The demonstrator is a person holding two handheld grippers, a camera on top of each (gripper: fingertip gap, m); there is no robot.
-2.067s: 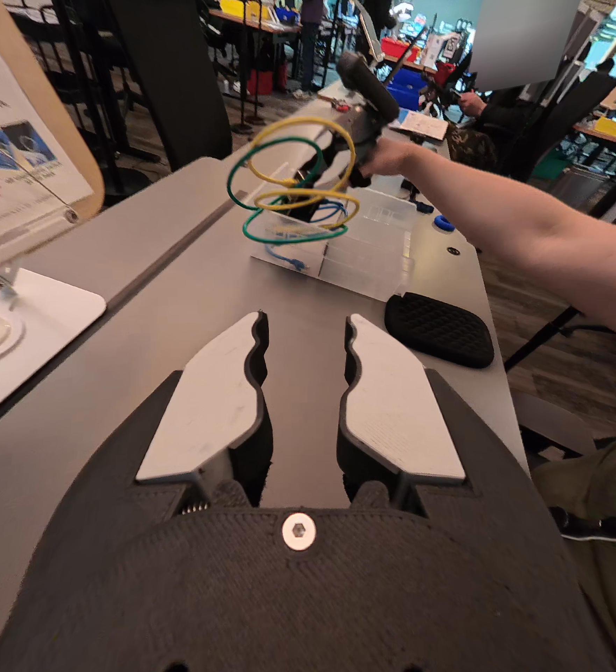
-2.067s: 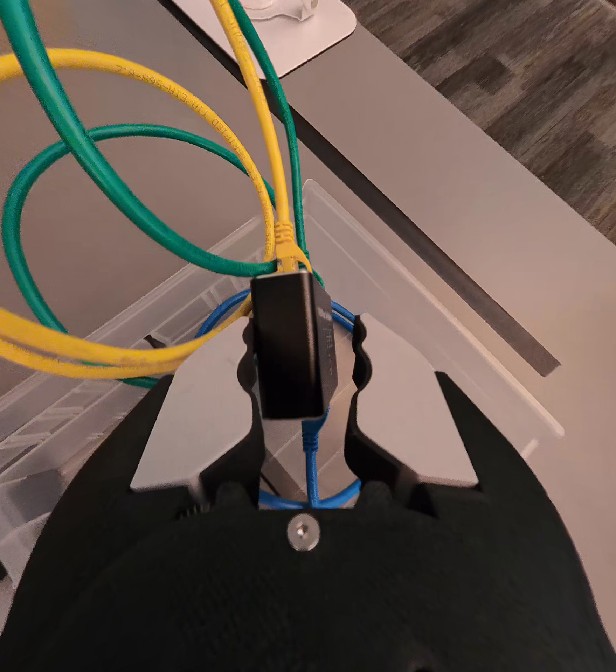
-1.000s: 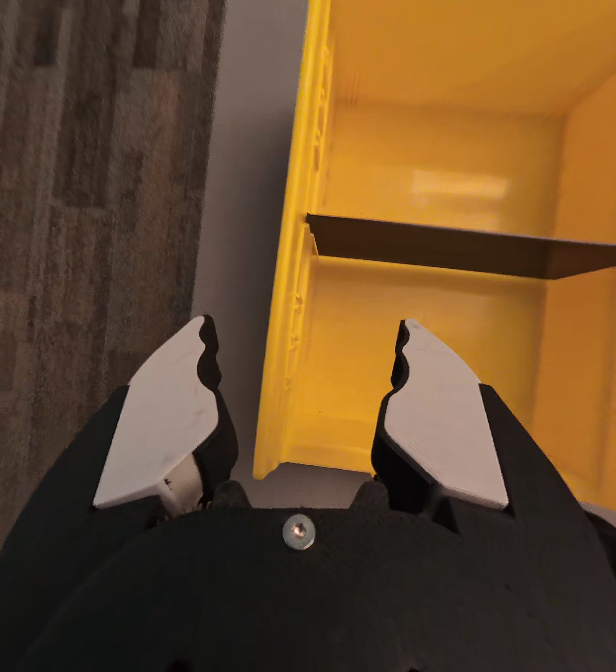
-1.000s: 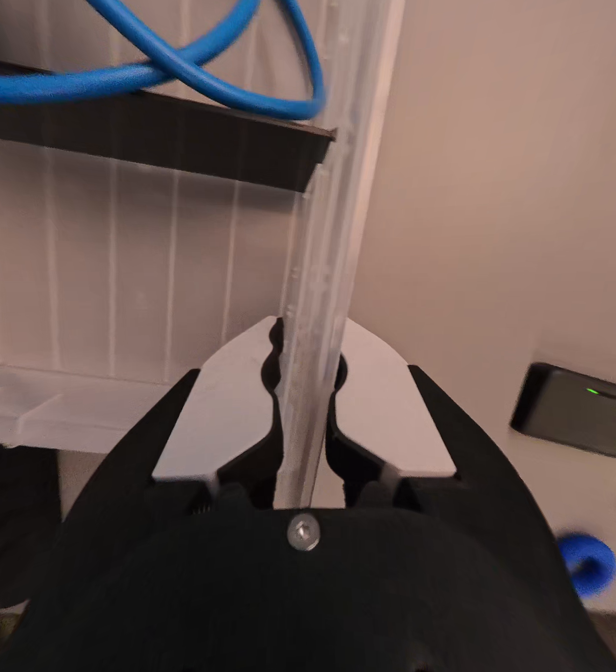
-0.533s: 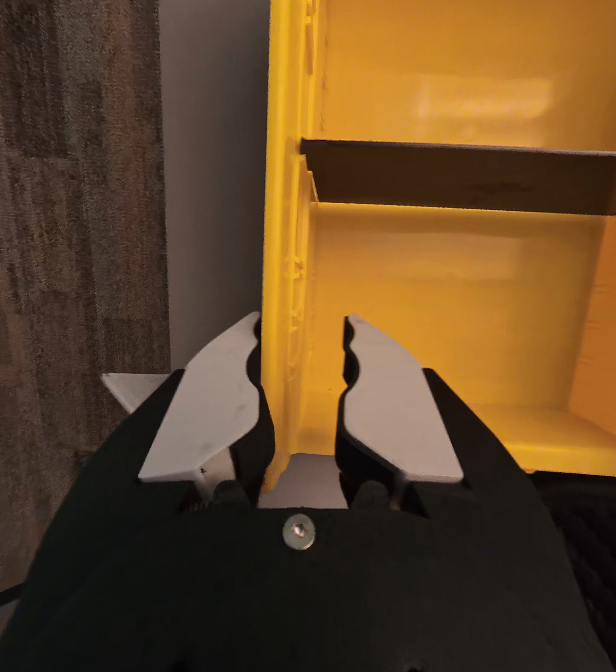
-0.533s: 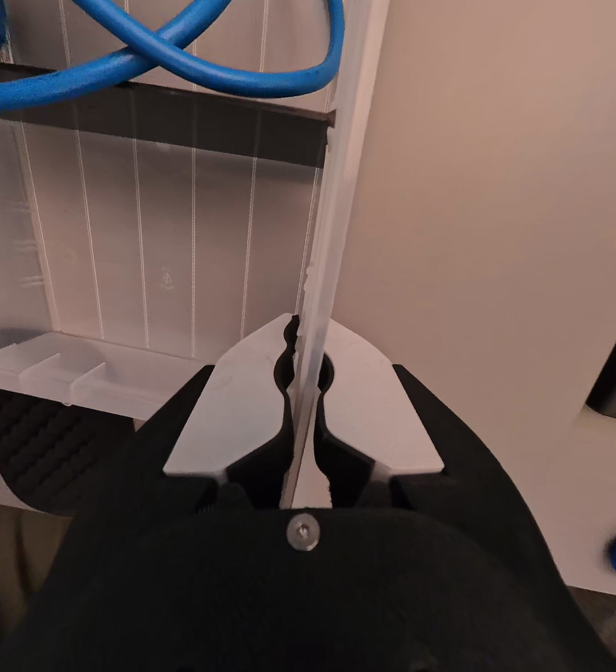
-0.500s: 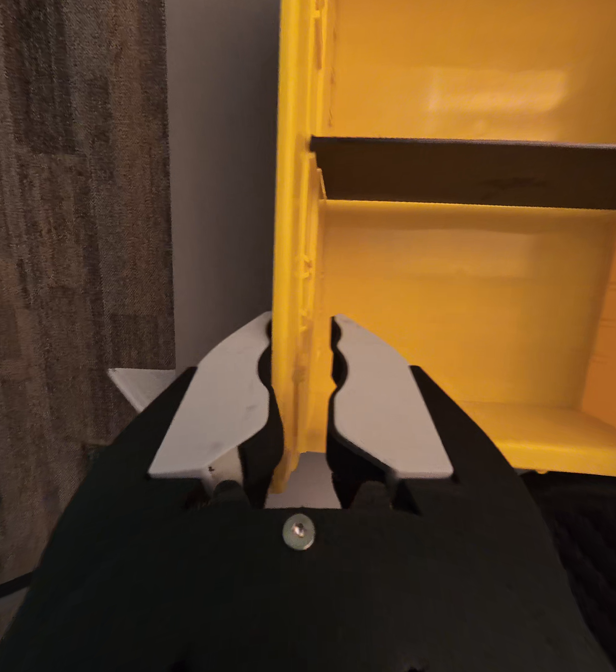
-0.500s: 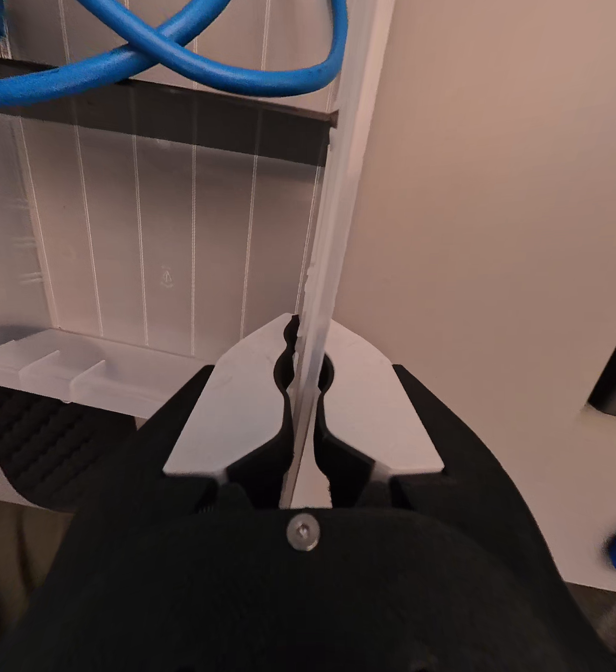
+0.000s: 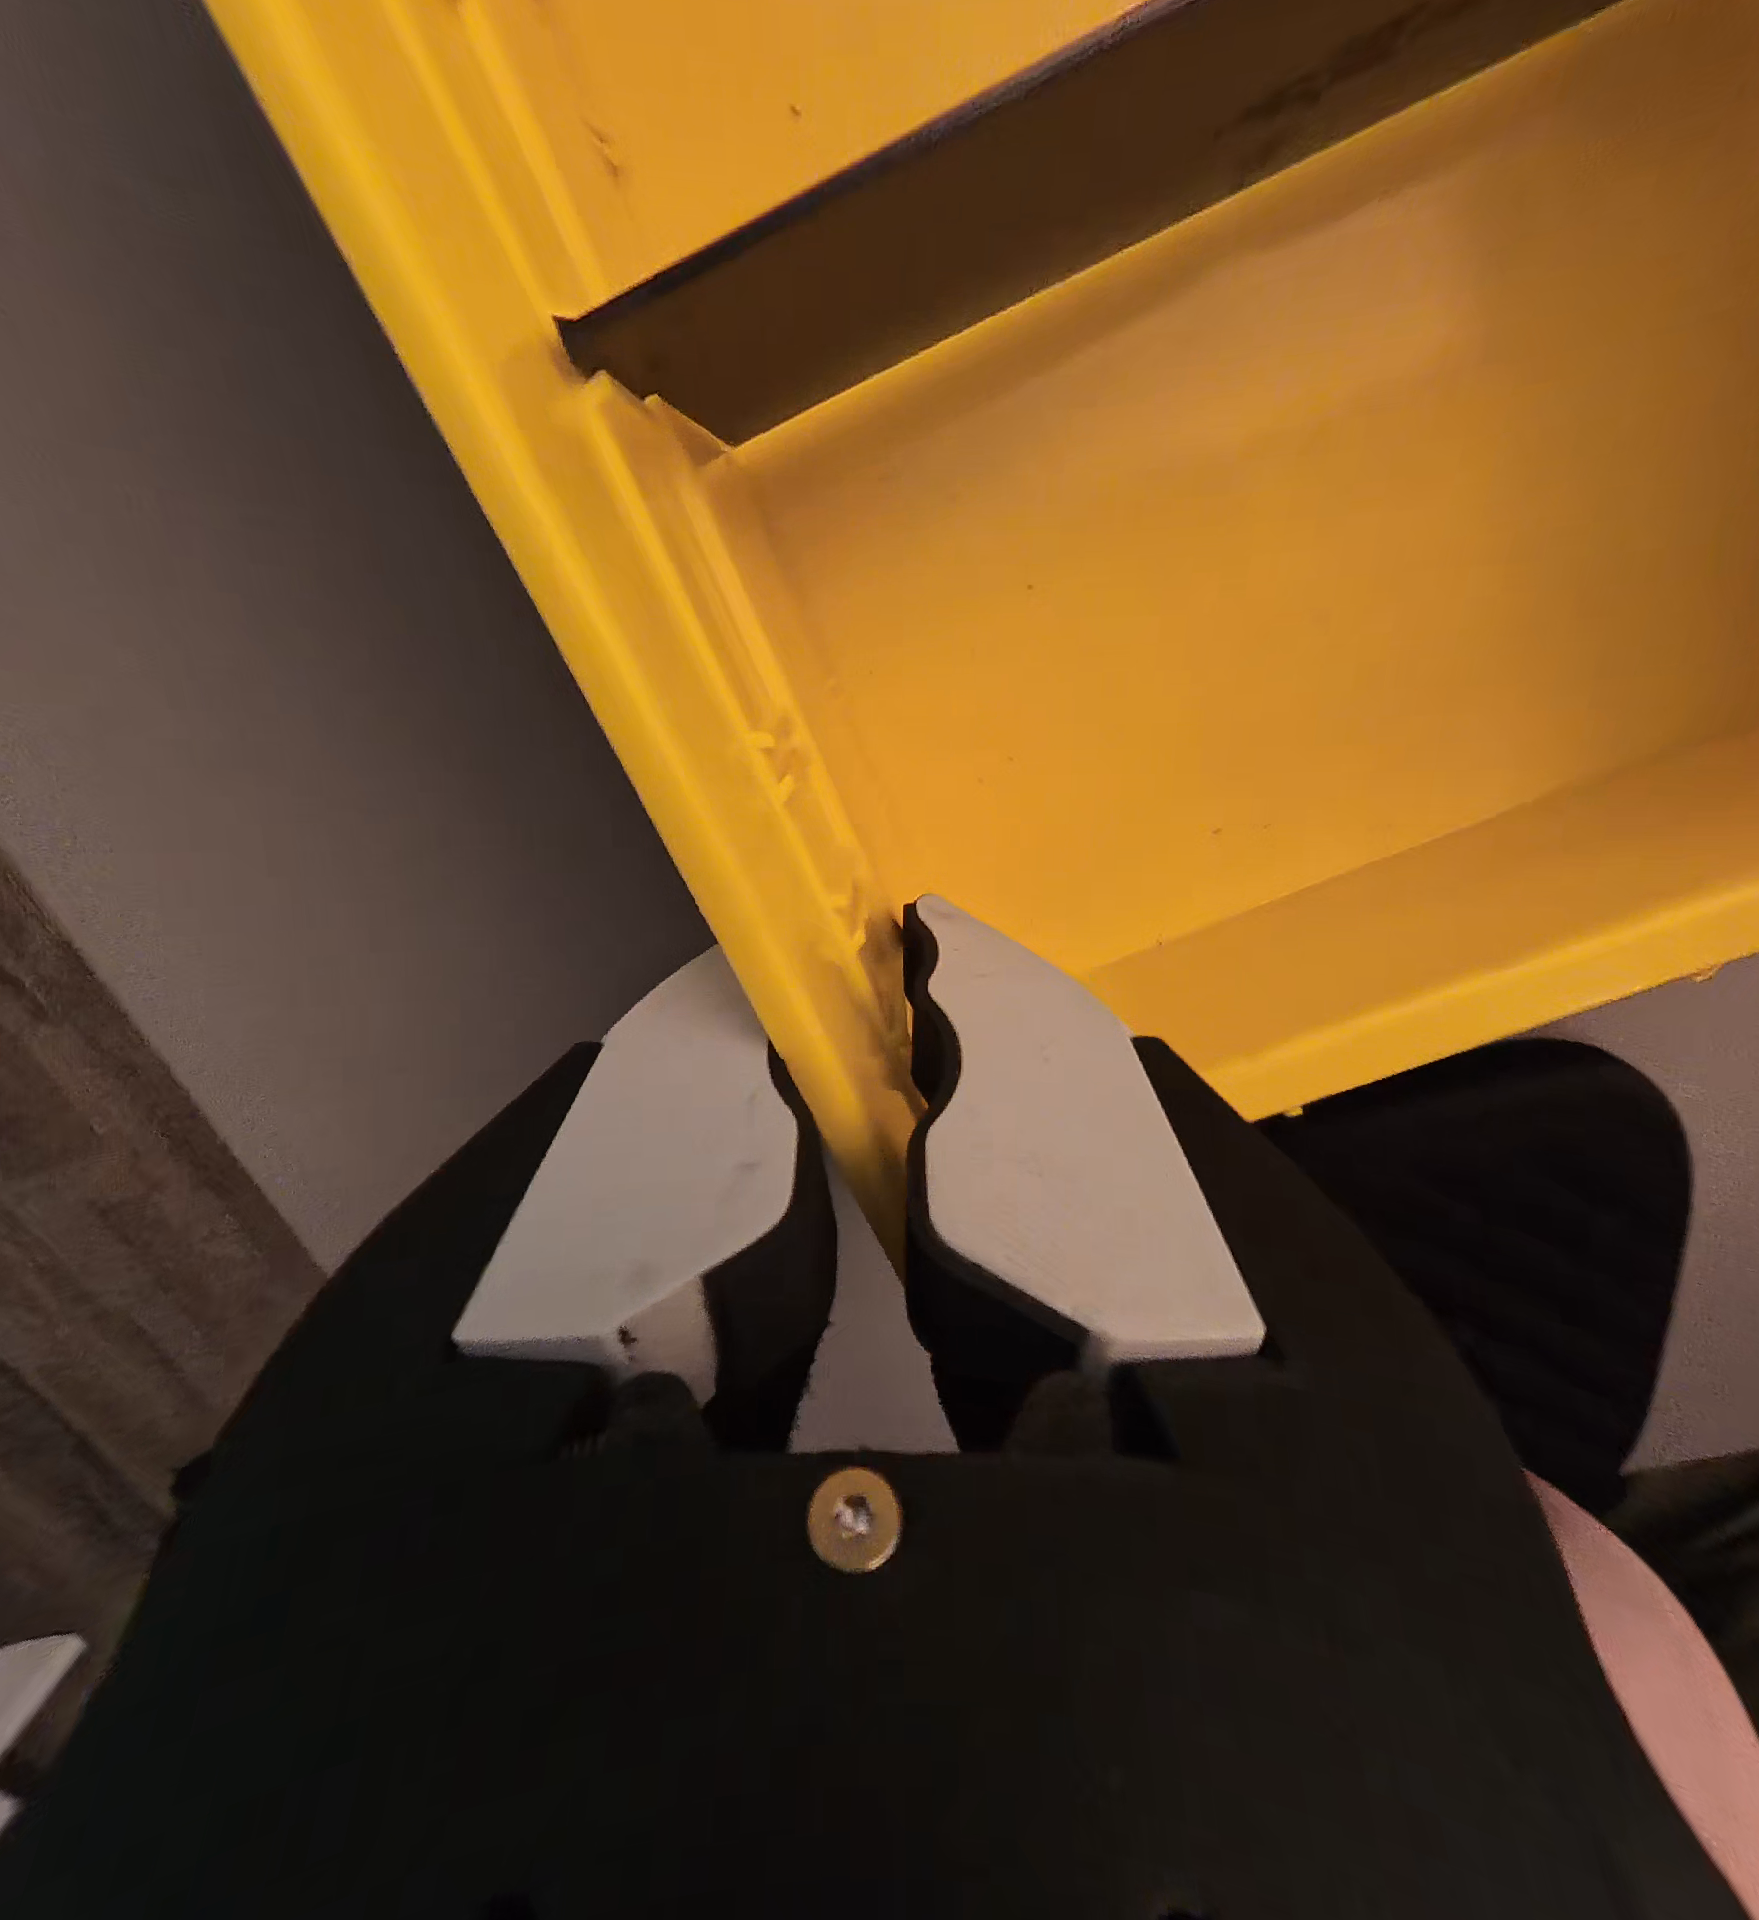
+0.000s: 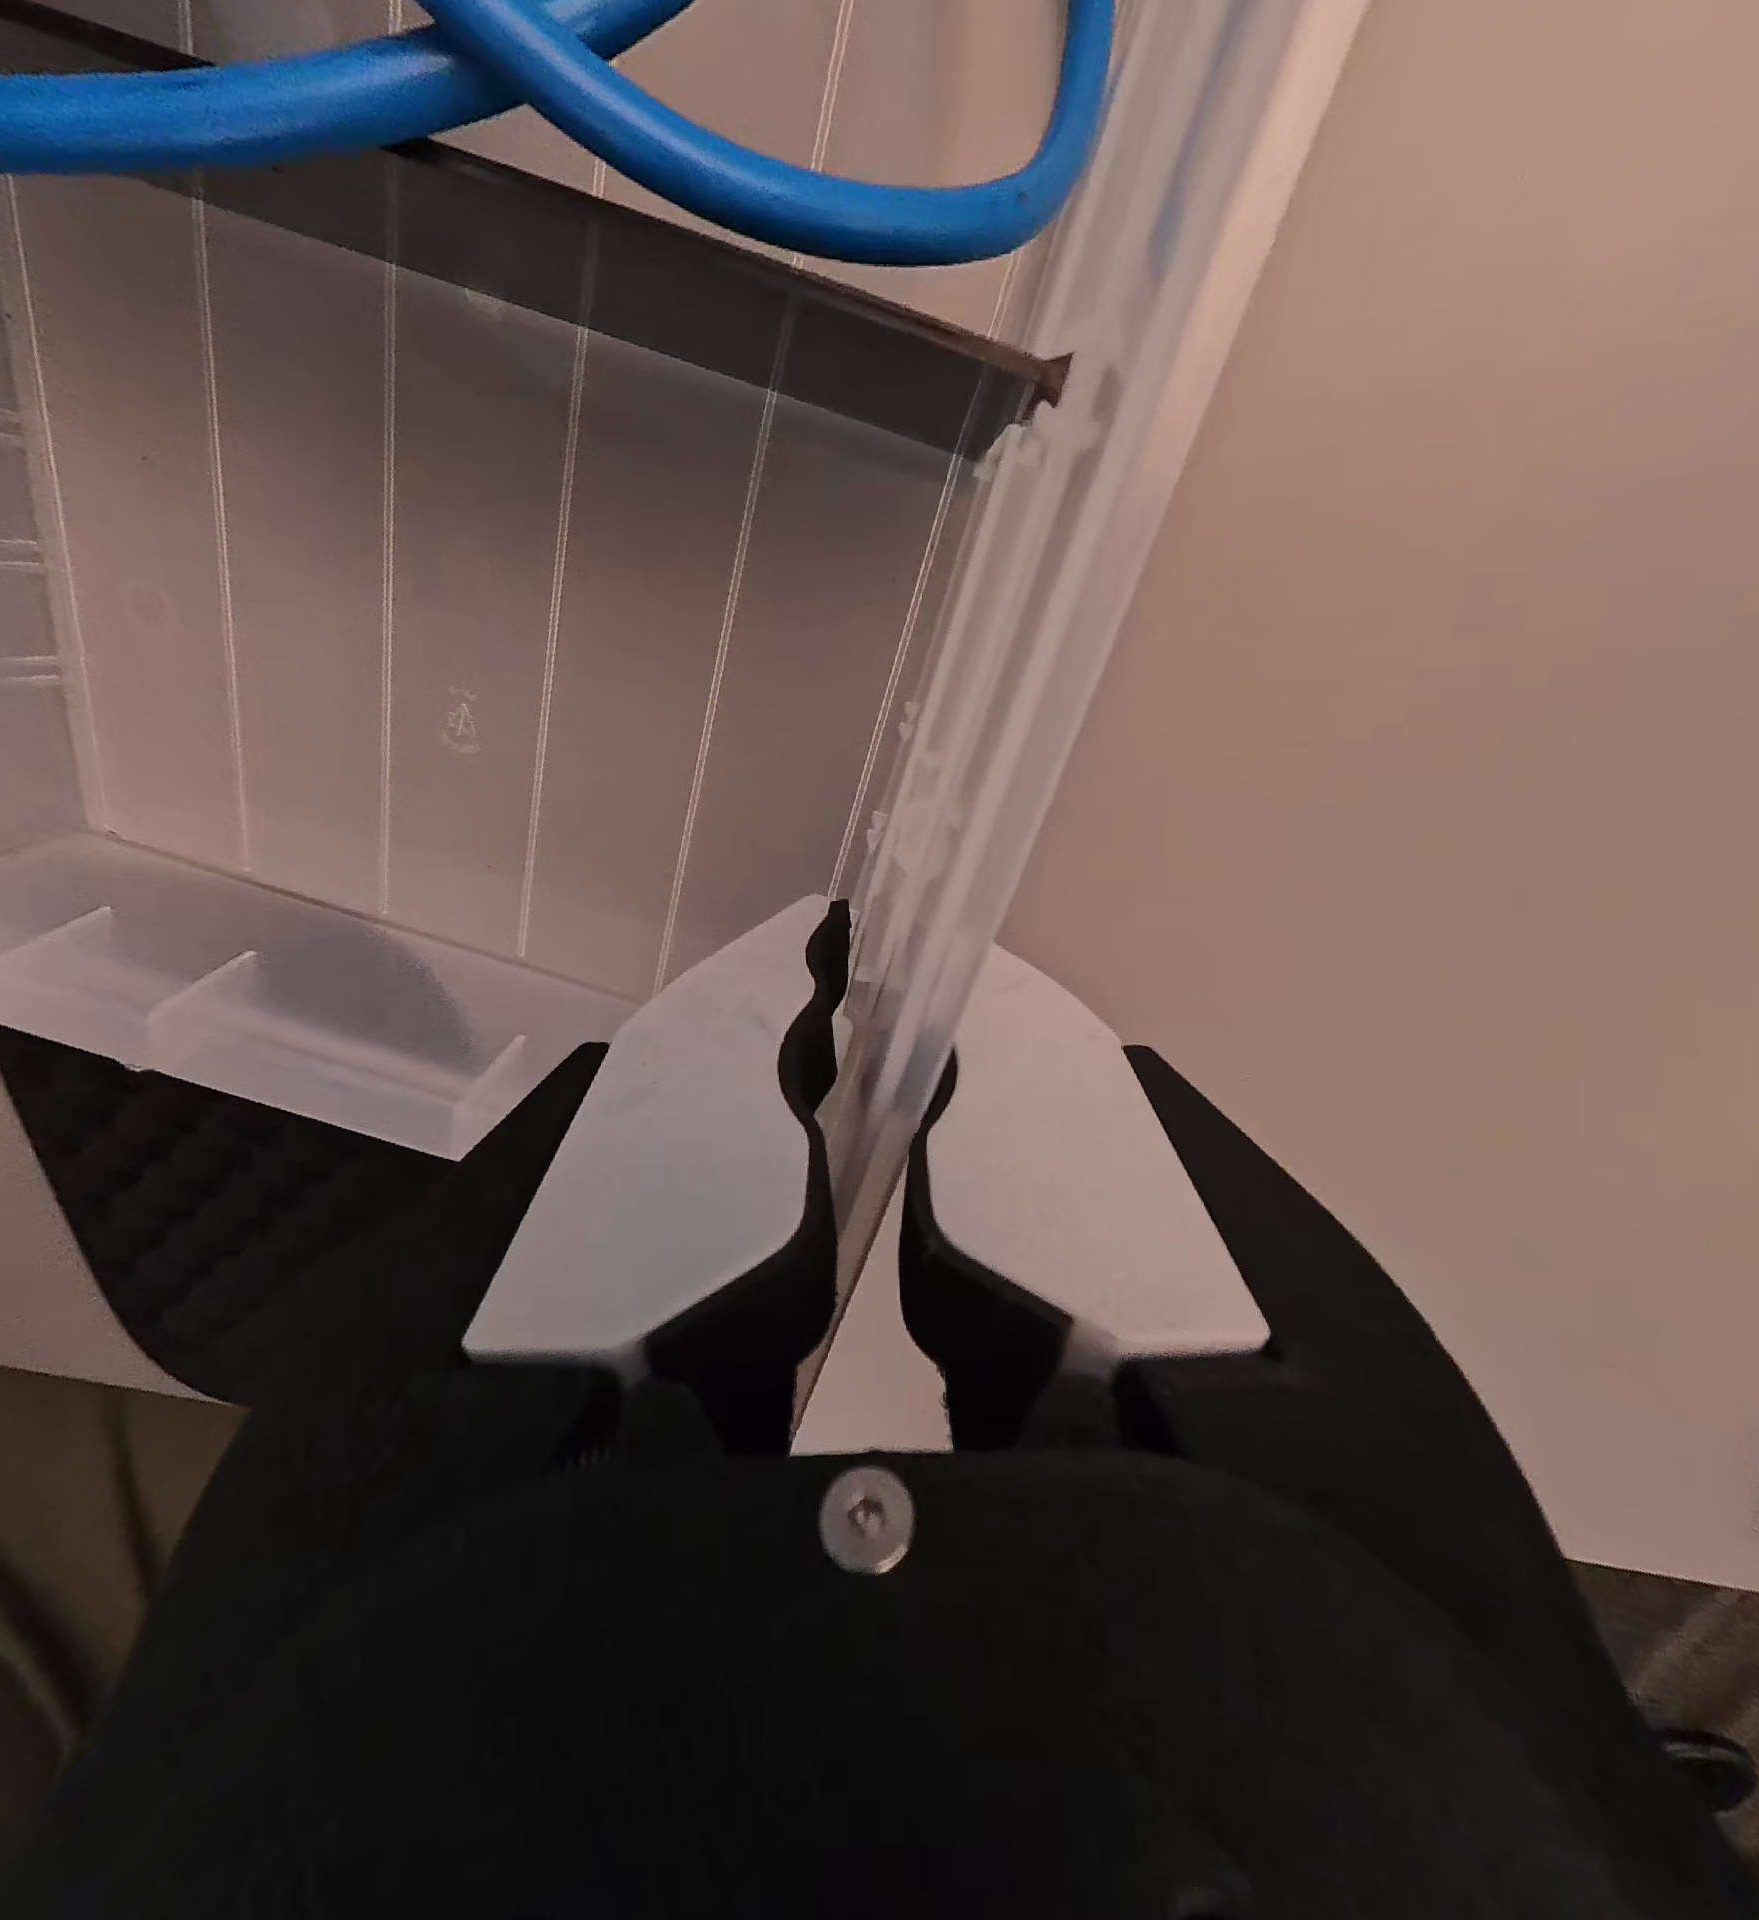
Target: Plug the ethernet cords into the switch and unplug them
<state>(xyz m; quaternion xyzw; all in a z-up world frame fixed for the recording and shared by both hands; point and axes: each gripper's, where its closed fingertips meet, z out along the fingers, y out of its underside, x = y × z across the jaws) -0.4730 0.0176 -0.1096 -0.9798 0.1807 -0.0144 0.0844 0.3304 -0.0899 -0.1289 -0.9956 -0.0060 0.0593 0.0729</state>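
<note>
Since half a second ago the yellow bin (image 9: 1270, 623) has swung from upright in the frame to a steep slant, its side wall now running from the upper left down to the lower centre, so I judge I am turning or dragging it by that wall. My left claw (image 9: 854, 1039) is clenched on the wall near the bin's corner, one finger outside and one inside; gripping the thin edge is the only purchase a smooth tub offers.

On the other side, the clear bin (image 10: 335, 623) fills the left half of the right wrist view, and my right claw (image 10: 880, 1029) is clamped on its right-hand wall in the same manner, low near the front corner. That wall has also tilted somewhat.

A dark divider (image 10: 646, 312) crosses the clear bin, and a loop of blue cord (image 10: 802, 223) lies behind it at the top of the frame. A black mat (image 10: 179, 1195) shows under the bin's front lip at lower left.

Neither view shows the switch, so no plugging is under way; I read this as arranging the bins.
</note>
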